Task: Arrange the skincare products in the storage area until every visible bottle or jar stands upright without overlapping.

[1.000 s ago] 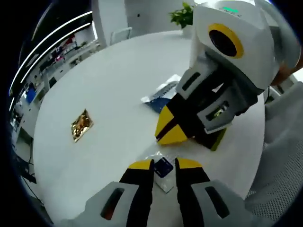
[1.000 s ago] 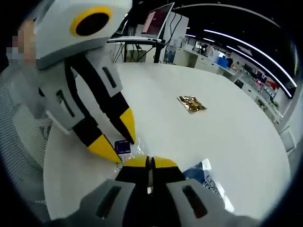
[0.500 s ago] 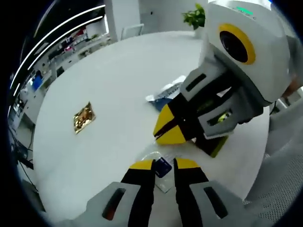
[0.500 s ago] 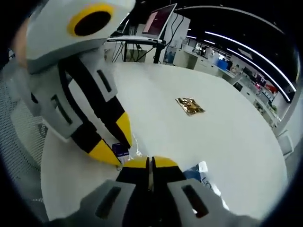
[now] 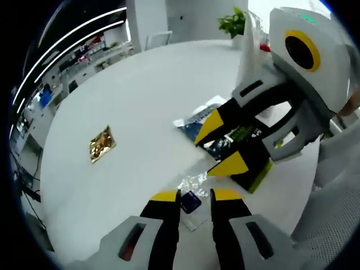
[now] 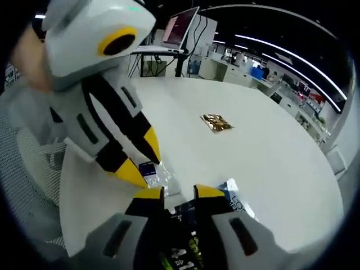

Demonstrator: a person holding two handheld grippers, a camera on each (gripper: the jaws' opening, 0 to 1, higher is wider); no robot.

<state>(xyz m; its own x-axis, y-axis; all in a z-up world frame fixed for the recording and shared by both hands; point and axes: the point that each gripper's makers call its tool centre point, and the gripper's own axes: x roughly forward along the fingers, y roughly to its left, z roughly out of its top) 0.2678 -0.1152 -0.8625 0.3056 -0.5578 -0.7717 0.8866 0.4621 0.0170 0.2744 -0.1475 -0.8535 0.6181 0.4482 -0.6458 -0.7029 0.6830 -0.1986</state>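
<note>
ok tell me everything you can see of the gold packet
The gold packet is a small flat sachet, shiny and crinkled like foil, with a mottled gold and brown surface. It lies flat on the white table, alone, turned at an angle to the edges of both views. Nothing touches it: both grippers work well away from it, near the table's edge. In the right gripper view it sits beyond the jaws, toward the middle of the table. Any print is too small to read.
</note>
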